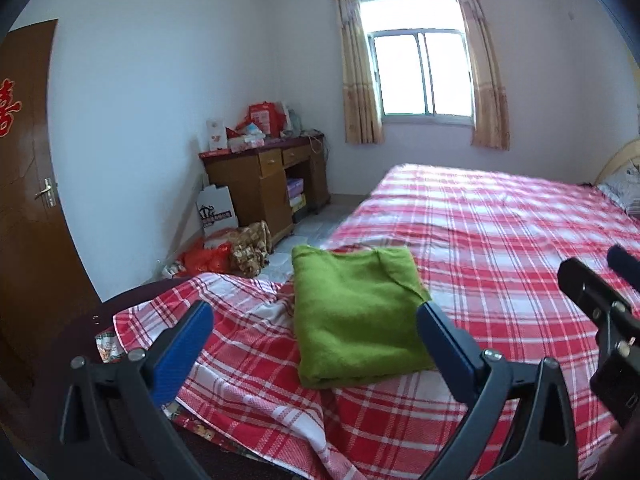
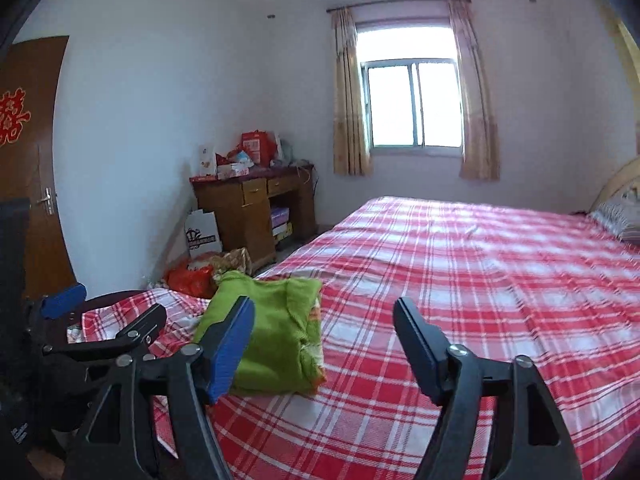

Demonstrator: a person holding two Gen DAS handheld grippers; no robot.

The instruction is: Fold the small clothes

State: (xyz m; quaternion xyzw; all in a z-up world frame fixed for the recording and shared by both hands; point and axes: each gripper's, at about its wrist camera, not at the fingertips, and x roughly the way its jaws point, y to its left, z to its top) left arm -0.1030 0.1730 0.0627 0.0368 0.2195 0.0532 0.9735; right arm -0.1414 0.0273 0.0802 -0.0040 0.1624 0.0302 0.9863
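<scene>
A green garment (image 1: pixel 356 312) lies folded into a neat rectangle on the red plaid bed sheet (image 1: pixel 500 240), near the bed's foot corner. My left gripper (image 1: pixel 316 320) is open and empty, held just short of the garment, its blue pads either side of it. In the right wrist view the garment (image 2: pixel 276 336) lies ahead to the left, partly behind my left pad. My right gripper (image 2: pixel 324 328) is open and empty above the sheet (image 2: pixel 460 280), to the right of the garment. The left gripper also shows at the left edge of that view (image 2: pixel 108 312).
A wooden desk (image 1: pixel 264 184) piled with boxes stands against the far wall under a curtained window (image 1: pixel 420 76). Bags and a cardboard box (image 1: pixel 216 212) lie on the floor beside it. A brown door (image 1: pixel 28 184) is at left. A pillow (image 1: pixel 624 188) lies at the headboard.
</scene>
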